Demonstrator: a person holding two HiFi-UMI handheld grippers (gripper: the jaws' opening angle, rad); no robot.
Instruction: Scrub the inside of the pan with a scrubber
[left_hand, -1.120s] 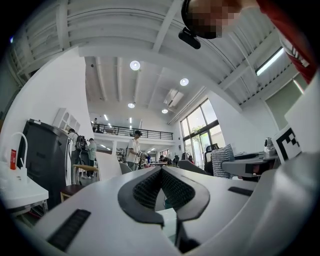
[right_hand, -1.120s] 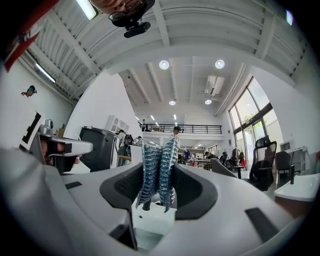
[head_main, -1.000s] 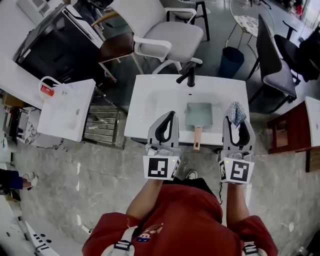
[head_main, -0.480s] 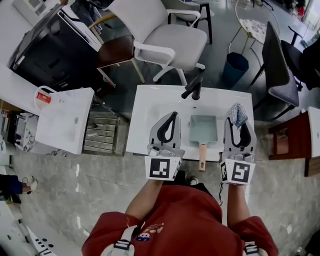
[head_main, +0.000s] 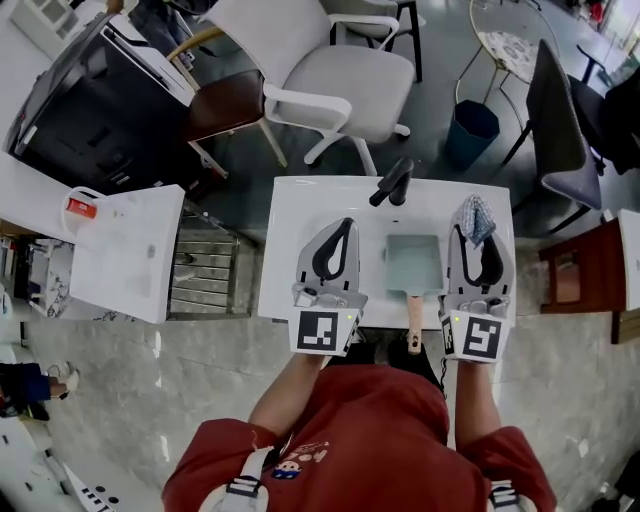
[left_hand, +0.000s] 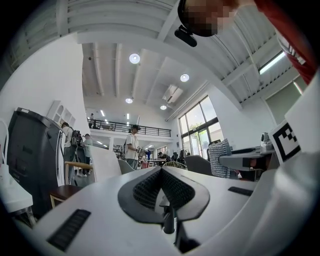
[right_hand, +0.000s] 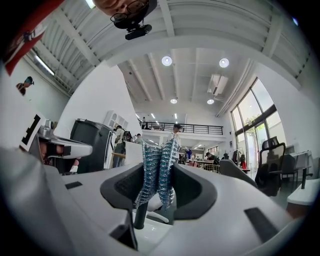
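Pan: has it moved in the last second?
No. The pan keeps its place below the faucet, handle over the sink's front rim; only the camera shifted.

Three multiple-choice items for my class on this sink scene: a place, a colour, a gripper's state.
1. Where does the pan lie? A on a stove; B in the sink; C in a cupboard.
2. What colour is the faucet? A black; B red; C gold.
3. How are the right gripper's jaws? A wide apart, empty; B shut on the scrubber; C shut on the pan's handle.
Answers: B, the head view shows it there; A, it shows dark against white; B, the scrubber is clamped between them.
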